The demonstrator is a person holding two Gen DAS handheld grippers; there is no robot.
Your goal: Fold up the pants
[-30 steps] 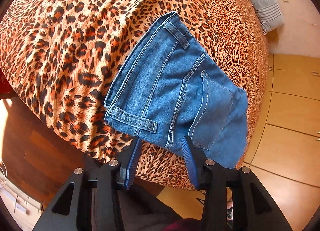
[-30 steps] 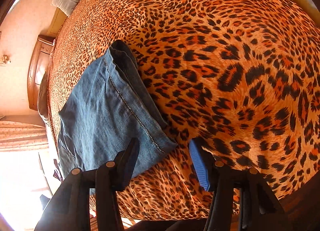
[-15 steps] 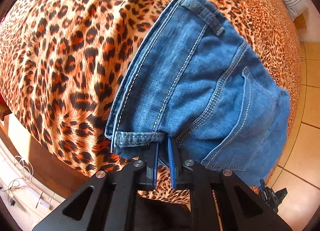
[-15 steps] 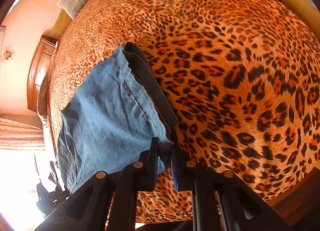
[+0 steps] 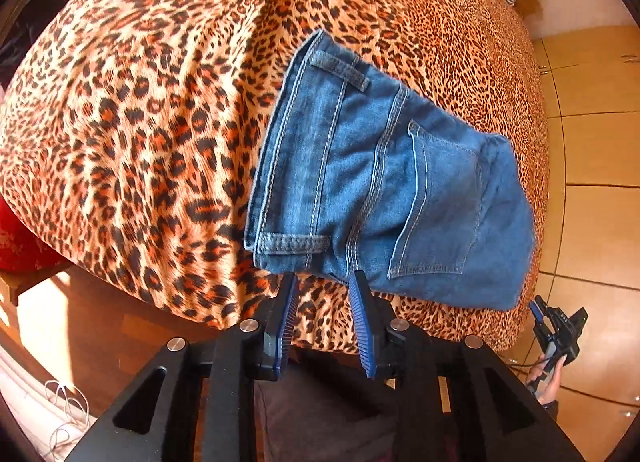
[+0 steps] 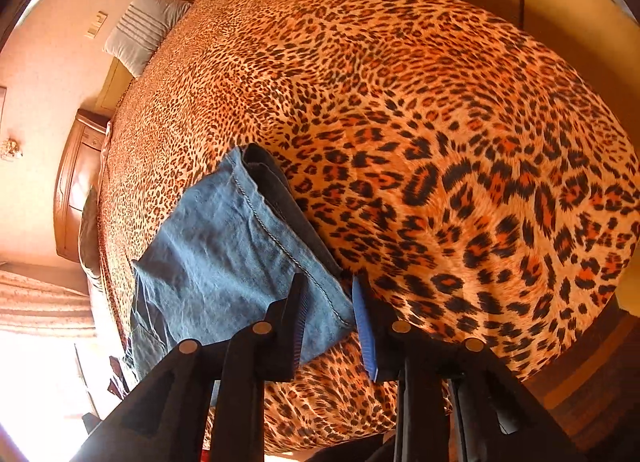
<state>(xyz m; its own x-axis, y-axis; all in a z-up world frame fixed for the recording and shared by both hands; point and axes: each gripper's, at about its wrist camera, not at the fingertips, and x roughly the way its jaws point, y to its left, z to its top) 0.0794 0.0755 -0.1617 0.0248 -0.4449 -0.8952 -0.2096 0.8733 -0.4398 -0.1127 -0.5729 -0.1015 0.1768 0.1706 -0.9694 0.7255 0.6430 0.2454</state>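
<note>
Blue denim pants lie folded into a compact stack on the leopard-print bed cover, waistband and back pocket facing up. My left gripper hovers just off the stack's near edge. Its jaws are opening, and only bed cover shows between them. In the right wrist view the hem end of the pants lies flat. My right gripper hangs over the hem corner, jaws opening. The corner shows in the gap below, but the pads do not press on it. The right gripper also shows in a hand at the left view's lower right.
A striped grey pillow lies at the head of the bed, with a wooden nightstand beside it. The bed edge runs right under both grippers. Tiled floor lies to one side, and a red cloth and white cables to the other.
Half a second ago both grippers were shut on the near edge of the pants. Both have since let go, opened and lifted away, and the pants lie flat.
</note>
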